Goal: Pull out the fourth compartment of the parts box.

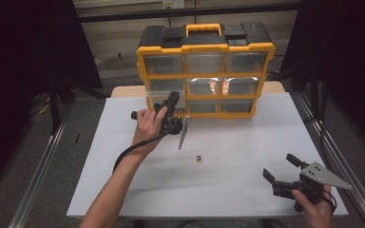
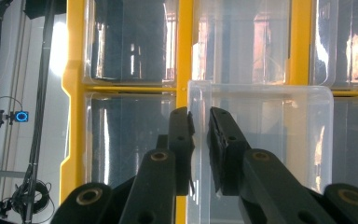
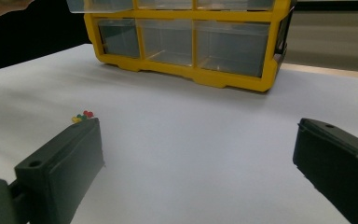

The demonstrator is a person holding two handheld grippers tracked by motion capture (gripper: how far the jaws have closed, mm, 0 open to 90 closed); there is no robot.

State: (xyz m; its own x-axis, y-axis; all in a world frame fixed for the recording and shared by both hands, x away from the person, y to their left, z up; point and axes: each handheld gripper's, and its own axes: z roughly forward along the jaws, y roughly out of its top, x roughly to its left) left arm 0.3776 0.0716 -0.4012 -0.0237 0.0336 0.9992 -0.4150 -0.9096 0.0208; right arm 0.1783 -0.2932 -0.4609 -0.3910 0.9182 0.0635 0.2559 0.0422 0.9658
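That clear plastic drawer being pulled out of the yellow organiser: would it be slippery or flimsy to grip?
The clear plastic drawer looks glossy, so probably slippery. Its thin wall sits between the left gripper jaws and may flex. It seems empty, so likely light, and might drop once fully out.

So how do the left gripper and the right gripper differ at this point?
The left gripper is raised at the yellow organizer, jaws nearly together, pinching the wall of a clear drawer that sticks out of its slot. The right gripper sits low near the white table's front right corner, jaws wide apart with nothing between them, aimed toward the small coloured beads. Both are black, two-jawed and hand-held.
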